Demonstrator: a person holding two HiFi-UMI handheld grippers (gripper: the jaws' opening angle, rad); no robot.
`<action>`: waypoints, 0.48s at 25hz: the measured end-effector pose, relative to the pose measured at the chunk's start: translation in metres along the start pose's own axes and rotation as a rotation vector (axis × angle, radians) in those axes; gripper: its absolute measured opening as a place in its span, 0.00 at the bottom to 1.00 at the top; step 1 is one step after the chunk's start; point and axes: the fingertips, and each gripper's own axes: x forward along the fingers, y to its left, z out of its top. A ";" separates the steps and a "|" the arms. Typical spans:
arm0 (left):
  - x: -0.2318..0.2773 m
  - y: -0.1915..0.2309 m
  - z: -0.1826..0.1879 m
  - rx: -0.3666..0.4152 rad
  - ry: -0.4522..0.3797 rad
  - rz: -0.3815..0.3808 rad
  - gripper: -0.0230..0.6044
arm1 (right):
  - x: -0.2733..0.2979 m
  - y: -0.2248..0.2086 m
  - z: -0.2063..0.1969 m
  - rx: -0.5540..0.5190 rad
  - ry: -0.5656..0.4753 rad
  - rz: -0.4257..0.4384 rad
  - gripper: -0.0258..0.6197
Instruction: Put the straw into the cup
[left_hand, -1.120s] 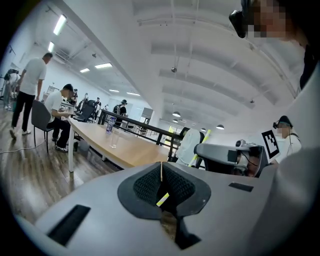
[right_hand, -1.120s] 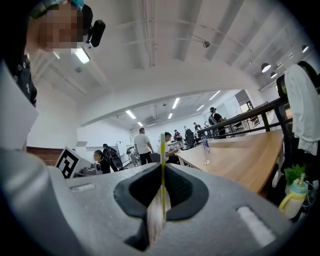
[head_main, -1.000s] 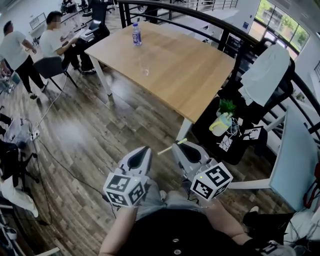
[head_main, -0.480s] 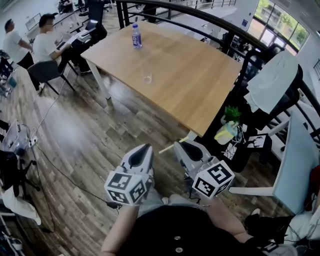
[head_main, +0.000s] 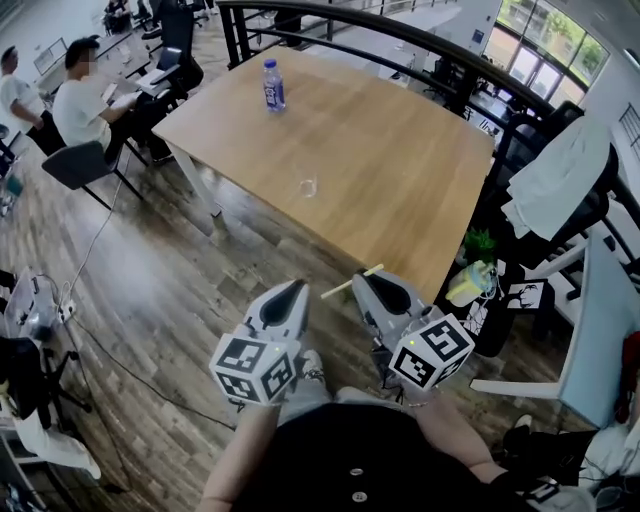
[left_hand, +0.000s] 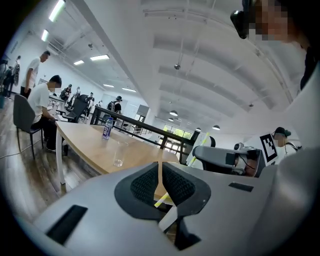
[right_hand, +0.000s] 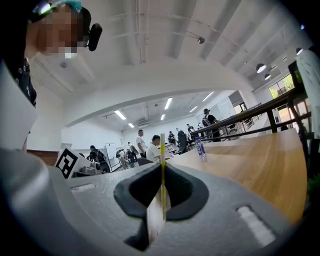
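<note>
a dark plank floor (head_main: 180, 300) spreads under a wide wooden table (head_main: 400, 190), which stands ahead of the person holding the tools. a seated person (head_main: 85, 105) is at another desk off the table's far left corner. low in the head view, the left gripper (head_main: 285, 300) and the right gripper (head_main: 375, 290) are held side by side over the floor, just short of the table's near edge, both aimed toward it. the left gripper's jaws are pressed together with nothing between them. the right gripper's jaws are clamped on the straw. a bottle (head_main: 273, 86) with a blue label stands upright near the table's far left corner. the clear cup (head_main: 308, 187) stands upright on the table, left of its middle, well apart from both the bottle and the grippers. the pale yellow straw (head_main: 351, 283) sticks out of the right gripper's tip, slanting down to the left, its free end in the air between the two grippers and nowhere near the cup.
</note>
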 end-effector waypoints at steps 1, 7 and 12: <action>0.004 0.009 0.005 0.000 0.001 -0.006 0.07 | 0.010 -0.002 0.002 -0.001 -0.004 -0.006 0.06; 0.027 0.044 0.025 0.015 0.016 -0.053 0.07 | 0.055 -0.013 0.012 -0.004 -0.025 -0.045 0.06; 0.036 0.065 0.031 0.004 0.022 -0.063 0.07 | 0.078 -0.017 0.014 0.002 -0.023 -0.055 0.06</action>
